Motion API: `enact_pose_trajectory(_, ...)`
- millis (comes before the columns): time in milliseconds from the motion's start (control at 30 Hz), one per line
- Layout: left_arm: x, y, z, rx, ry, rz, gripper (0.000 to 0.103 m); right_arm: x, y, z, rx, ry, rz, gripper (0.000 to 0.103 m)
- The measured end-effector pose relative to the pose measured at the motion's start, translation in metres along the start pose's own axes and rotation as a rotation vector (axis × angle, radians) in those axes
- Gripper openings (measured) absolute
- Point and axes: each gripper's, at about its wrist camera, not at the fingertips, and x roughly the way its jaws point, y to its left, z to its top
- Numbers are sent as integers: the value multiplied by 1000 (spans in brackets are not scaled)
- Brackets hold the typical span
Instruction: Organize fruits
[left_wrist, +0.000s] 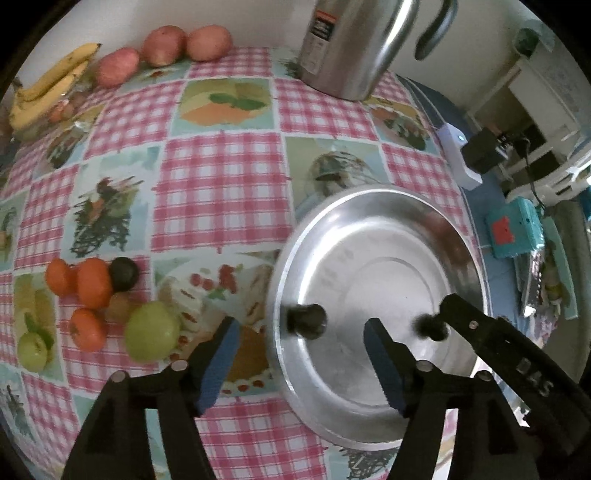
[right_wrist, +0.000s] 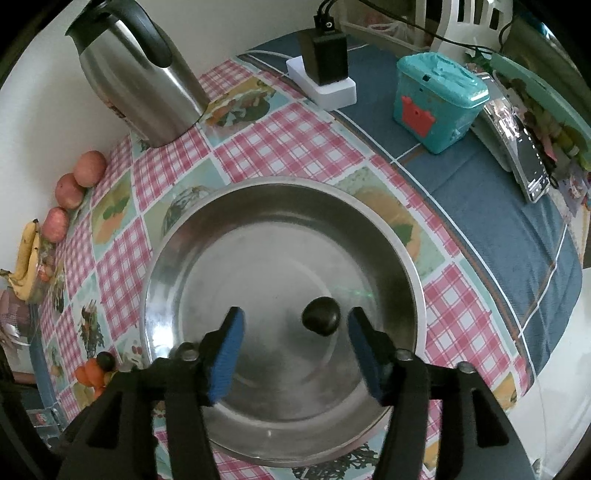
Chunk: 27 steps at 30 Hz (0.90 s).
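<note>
Fruits sit mostly off to the side while both grippers hang over the steel plate with jaws spread.

Left gripper (left_wrist: 299, 349) has its jaws wide apart, nothing pinched, straddling the near rim of the plate (left_wrist: 369, 435); a small dark fruit (left_wrist: 308, 320) lies on the plate just ahead of it. Right gripper (right_wrist: 293, 341) is spread too, empty, with that dark fruit between its blue pads but not touched. On the checkered tablecloth (left_wrist: 221, 177), a pile of oranges (left_wrist: 92, 282) and a green apple (left_wrist: 151, 336) lie left of the plate, well apart from the bananas (left_wrist: 48, 88), red apples (left_wrist: 162, 46) and metal kettle (left_wrist: 351, 48) at the wall.
</note>
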Motion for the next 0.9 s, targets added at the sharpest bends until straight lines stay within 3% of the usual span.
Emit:
enact_pose_trajectory(233, -10, 24, 2, -61, -56, 98, 103, 3, 4, -2, -25, 5, 2, 84)
enact_pose_trajectory(300, -13, 31, 3, -74, -78, 128, 103, 5, 5, -2, -30, 9, 6, 84)
enact_pose_trajectory(400, -14, 41, 6, -86, -86, 153, 103, 7, 7, -3, -38, 14, 2, 100)
enact_pose_trajectory(900, -22, 49, 6, -60, -154, 183, 103, 8, 21, -8, -61, -2, 53, 100)
